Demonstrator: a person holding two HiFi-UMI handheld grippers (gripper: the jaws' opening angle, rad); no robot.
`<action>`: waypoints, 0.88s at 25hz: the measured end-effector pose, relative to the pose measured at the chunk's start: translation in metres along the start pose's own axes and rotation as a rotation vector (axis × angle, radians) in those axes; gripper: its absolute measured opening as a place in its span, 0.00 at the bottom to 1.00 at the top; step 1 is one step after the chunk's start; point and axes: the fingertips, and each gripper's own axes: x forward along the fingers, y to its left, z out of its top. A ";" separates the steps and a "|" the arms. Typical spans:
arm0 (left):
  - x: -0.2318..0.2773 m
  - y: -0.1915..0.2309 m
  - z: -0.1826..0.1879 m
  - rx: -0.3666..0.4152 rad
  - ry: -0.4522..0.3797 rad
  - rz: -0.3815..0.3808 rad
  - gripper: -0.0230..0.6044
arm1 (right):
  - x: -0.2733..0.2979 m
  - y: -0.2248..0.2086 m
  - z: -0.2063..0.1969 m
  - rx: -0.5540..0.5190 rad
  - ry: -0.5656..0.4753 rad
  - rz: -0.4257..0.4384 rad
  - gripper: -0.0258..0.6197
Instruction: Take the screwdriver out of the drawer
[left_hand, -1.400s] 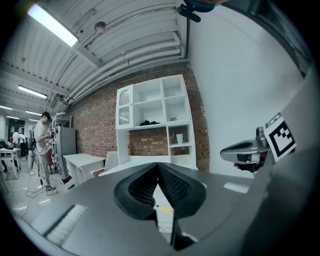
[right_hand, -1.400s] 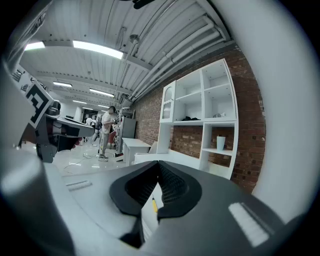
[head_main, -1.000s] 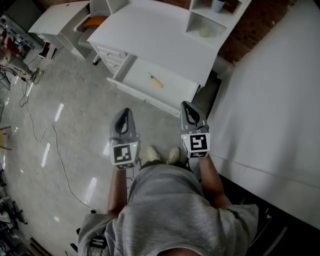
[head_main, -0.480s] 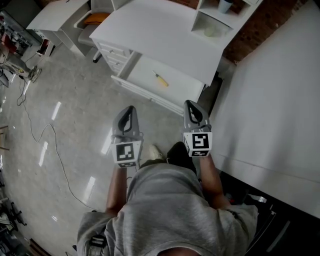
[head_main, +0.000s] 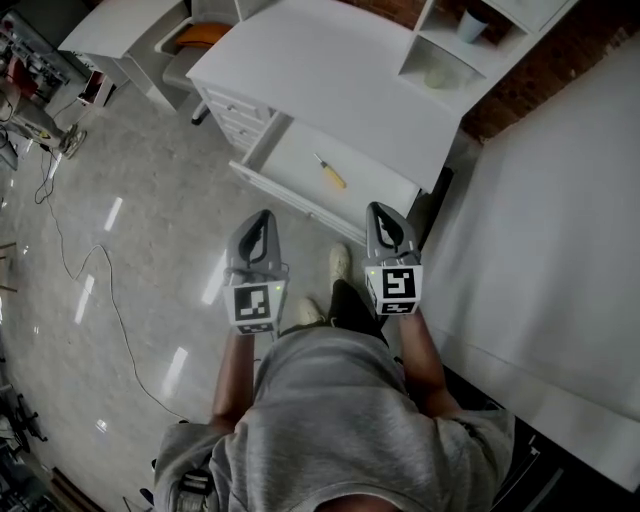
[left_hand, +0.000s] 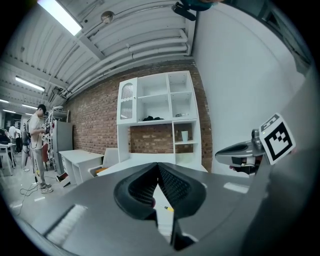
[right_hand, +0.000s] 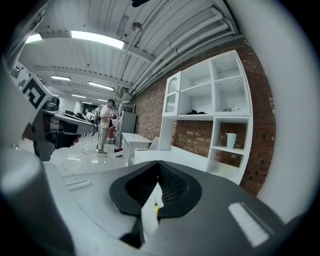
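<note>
Since 1 second ago, both grippers have come closer to the open drawer, and 1 shoe has stepped out ahead, between them.

Held low and side by side in front of the person's grey shirt, the left gripper and the right gripper both point at the drawer front. Neither touches it.

In its own view the left gripper has its jaw tips pressed together, with nothing between them. The right gripper is the same: tips together, nothing held. Each shows in the other's view, level with it and well apart: the right gripper off to the right, the left gripper off to the left.

The screwdriver, with a yellow handle, lies flat on the drawer's white floor, ahead of both grippers and roughly midway between their lines, closer to the right one. Through the gap below each pair of closed tips its yellow handle shows: and.

Above the drawer, further ahead, is the white desk. Beyond the right gripper stands a shelf unit with a cup in 1 compartment. To the left gripper's left a thin cable trails over the glossy floor.
</note>
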 end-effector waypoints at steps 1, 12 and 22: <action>0.008 0.003 0.001 0.001 0.002 0.009 0.06 | 0.009 -0.003 0.002 -0.001 -0.001 0.009 0.04; 0.101 0.017 0.015 -0.006 0.035 0.093 0.06 | 0.103 -0.048 0.015 -0.002 -0.003 0.129 0.04; 0.170 0.007 0.008 -0.010 0.094 0.136 0.06 | 0.164 -0.085 0.006 0.000 0.026 0.229 0.04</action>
